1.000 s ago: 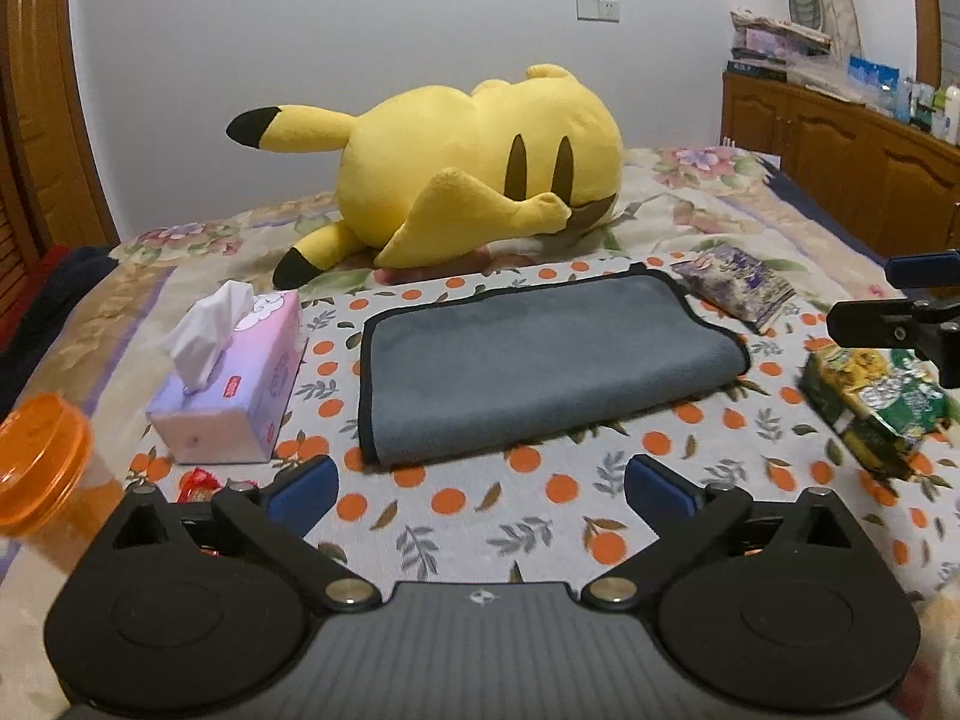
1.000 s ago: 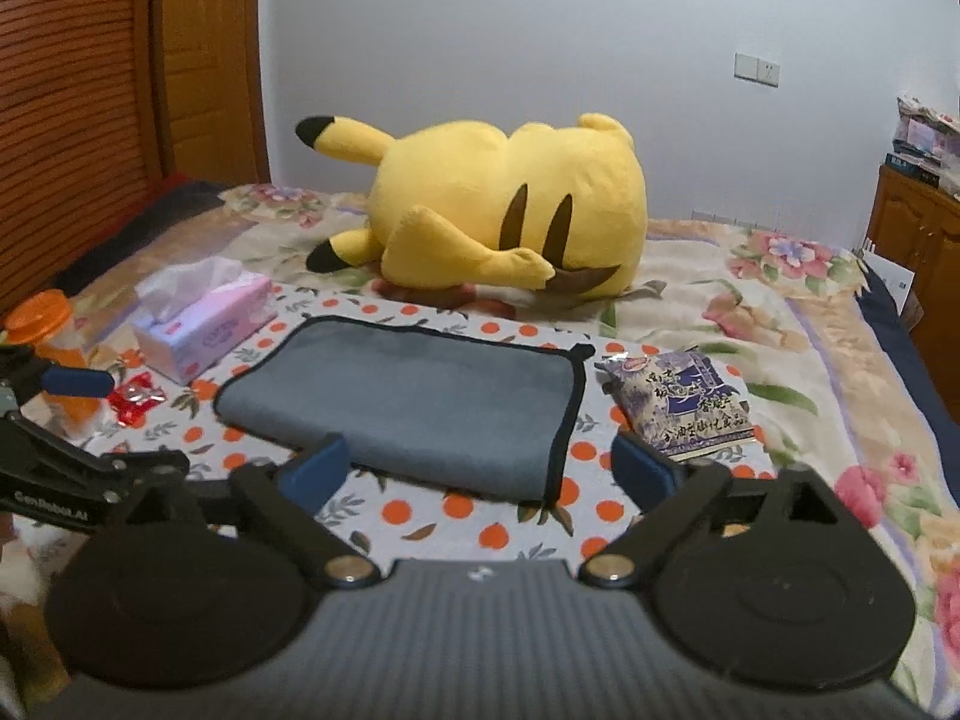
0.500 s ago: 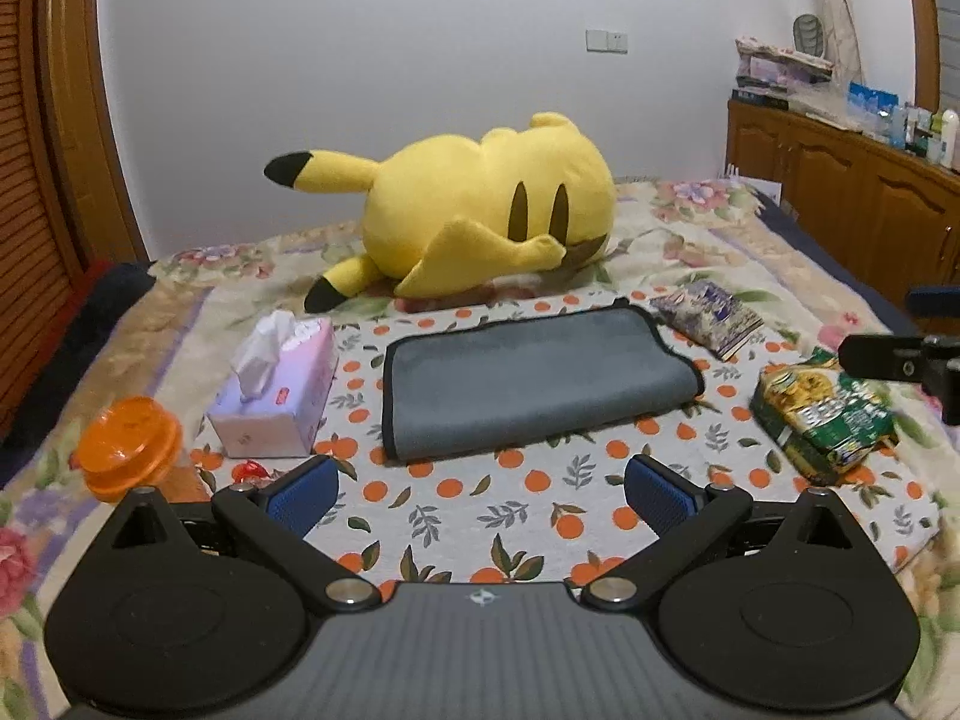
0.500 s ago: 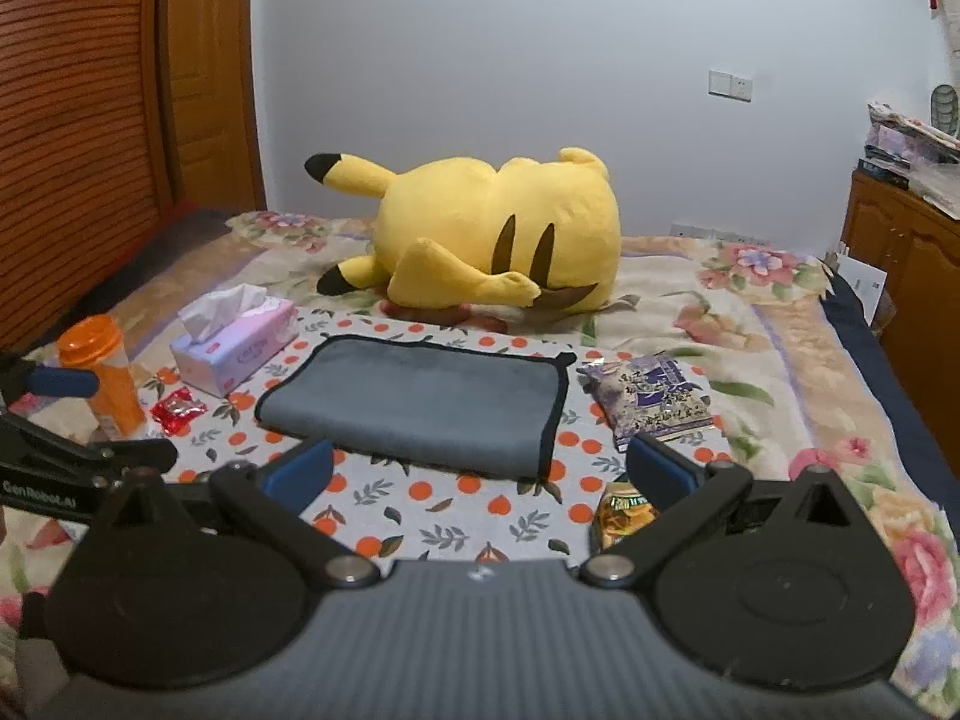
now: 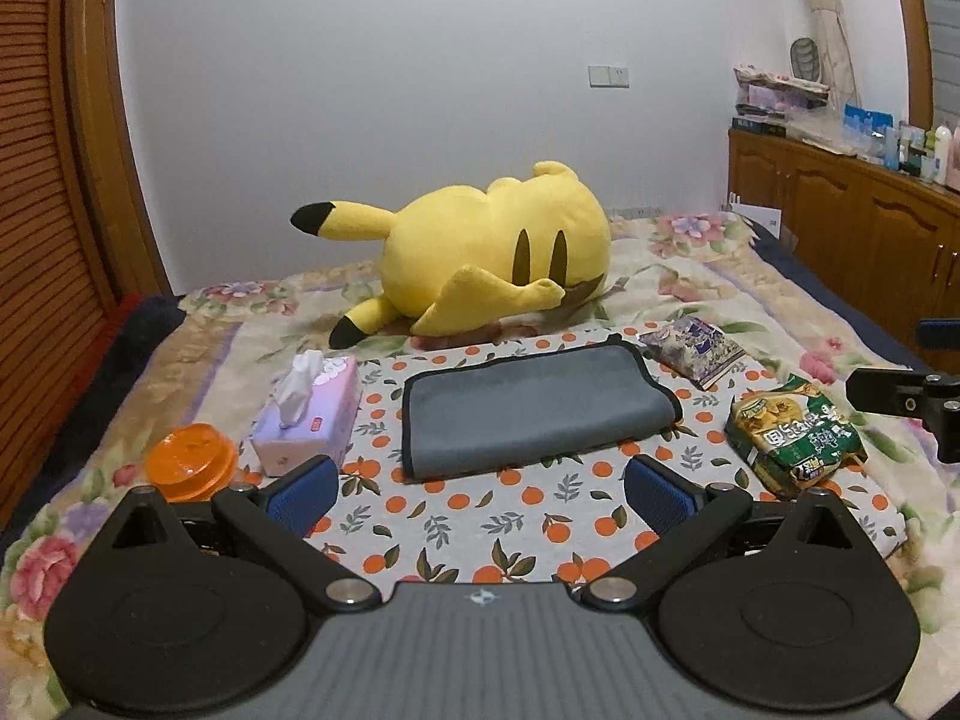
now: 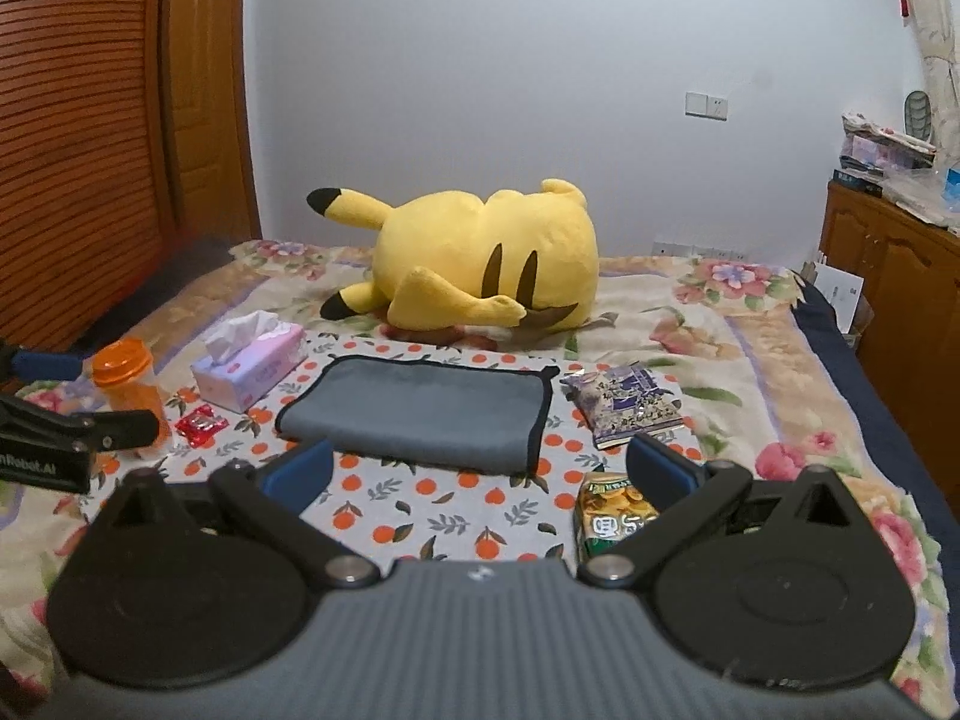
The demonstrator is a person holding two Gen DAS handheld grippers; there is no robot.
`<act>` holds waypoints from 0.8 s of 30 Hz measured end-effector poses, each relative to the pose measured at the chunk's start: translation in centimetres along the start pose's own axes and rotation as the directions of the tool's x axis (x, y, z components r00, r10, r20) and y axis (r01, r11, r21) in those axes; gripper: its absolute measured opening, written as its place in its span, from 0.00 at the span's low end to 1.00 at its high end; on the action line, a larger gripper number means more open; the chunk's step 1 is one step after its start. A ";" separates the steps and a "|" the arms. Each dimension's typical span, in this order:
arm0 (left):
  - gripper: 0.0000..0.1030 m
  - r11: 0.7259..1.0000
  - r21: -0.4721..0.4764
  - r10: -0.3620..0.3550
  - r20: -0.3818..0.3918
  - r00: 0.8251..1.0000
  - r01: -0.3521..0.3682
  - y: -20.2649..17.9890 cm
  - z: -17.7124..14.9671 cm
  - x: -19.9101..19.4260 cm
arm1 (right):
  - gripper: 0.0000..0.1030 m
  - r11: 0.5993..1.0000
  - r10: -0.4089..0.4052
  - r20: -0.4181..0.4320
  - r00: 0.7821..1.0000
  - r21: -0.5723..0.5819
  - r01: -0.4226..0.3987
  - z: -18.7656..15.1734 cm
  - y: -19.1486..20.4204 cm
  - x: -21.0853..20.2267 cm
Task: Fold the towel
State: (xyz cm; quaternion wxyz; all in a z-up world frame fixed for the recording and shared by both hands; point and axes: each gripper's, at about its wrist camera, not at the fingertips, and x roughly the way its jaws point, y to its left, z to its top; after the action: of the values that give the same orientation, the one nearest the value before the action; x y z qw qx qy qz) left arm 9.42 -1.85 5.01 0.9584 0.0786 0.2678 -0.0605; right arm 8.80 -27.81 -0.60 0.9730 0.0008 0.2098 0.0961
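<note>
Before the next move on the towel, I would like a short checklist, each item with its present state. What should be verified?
1. Left gripper jaws open and holding nothing: ok.
2. Right gripper jaws open and holding nothing: ok.
3. Grey towel lies flat on the orange-print cloth, already folded over, nothing on top: ok.
4. Tissue box apart from the towel's left edge: ok.
5. Purple snack packet apart from the towel's black-trimmed edge: ok, but the gap is narrow.
6. Whether the fold layers line up underneath: cannot tell.
</note>
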 end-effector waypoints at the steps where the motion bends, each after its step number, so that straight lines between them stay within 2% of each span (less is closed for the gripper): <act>1: 1.00 1.000 0.001 0.001 0.002 1.000 -0.001 0.0 0.0 -0.3 | 1.00 1.000 0.000 0.003 1.000 0.000 0.000 -0.1 0.0 -0.3; 11: 1.00 1.000 0.008 0.016 0.001 1.000 -0.016 -0.7 -1.5 -3.0 | 1.00 1.000 -0.010 0.015 1.000 0.009 0.009 -1.6 0.2 -3.0; 24: 1.00 1.000 -0.005 -0.003 -0.044 0.999 0.003 -1.7 -4.6 -3.9 | 1.00 0.999 -0.017 0.001 1.000 0.037 0.017 -4.3 -0.3 -4.6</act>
State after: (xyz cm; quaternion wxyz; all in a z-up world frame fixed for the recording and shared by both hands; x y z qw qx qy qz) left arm 3.55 -2.35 2.97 0.9524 0.0771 0.2889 -0.0595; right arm 3.03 -29.17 -2.63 0.9737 0.0171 0.2111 0.0839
